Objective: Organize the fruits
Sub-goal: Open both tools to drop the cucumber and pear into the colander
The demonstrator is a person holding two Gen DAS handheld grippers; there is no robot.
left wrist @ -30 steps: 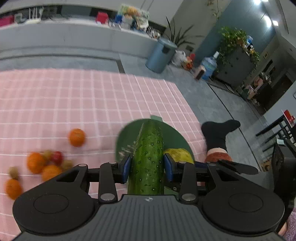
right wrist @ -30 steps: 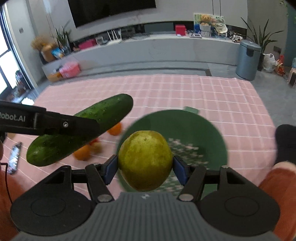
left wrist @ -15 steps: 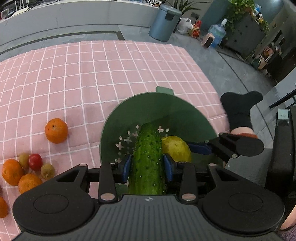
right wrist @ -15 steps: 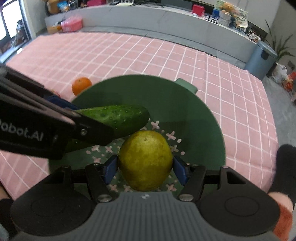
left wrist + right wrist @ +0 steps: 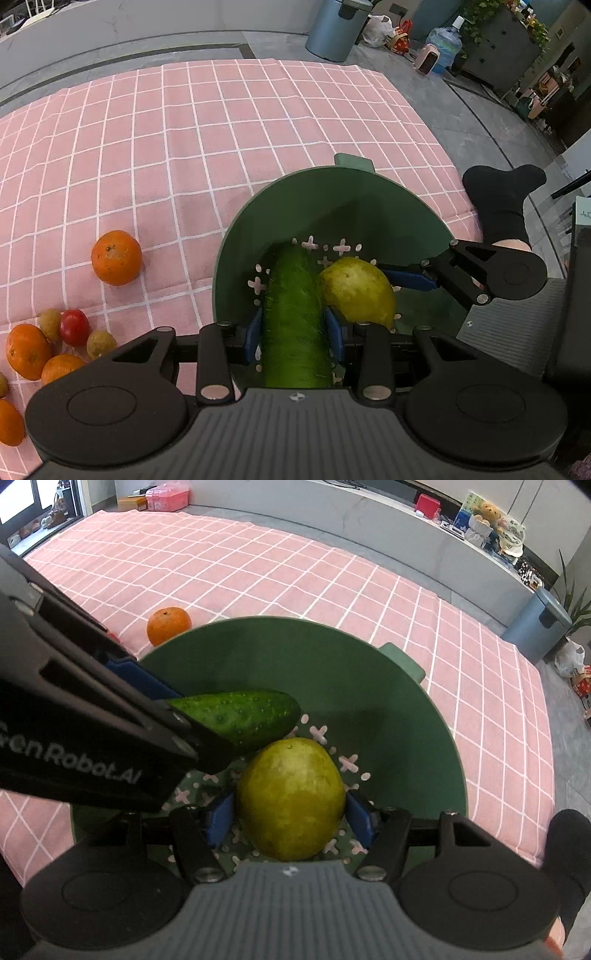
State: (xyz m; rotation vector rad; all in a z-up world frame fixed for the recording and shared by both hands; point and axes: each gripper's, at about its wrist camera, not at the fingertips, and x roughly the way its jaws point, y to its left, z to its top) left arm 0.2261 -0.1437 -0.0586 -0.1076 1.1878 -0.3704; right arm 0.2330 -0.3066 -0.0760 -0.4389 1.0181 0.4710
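My left gripper is shut on a dark green cucumber, its blue pads pressing both sides. My right gripper is shut on a yellow-green pear. Both fruits are down inside the green colander, side by side over its perforated bottom. The cucumber's tip lies just left of and beyond the pear and seems to touch it. In the right wrist view the left gripper's fingers cross in from the left. I cannot tell whether either fruit rests on the bottom.
The colander stands on a pink checked cloth. A lone orange lies left of it. Further left is a cluster of oranges, a red tomato and small brownish fruits. A person's black-socked foot is at the cloth's right edge.
Both grippers have come down into the colander with the cucumber and the pear still held, and both tilted further downward. In the last half second they barely moved.
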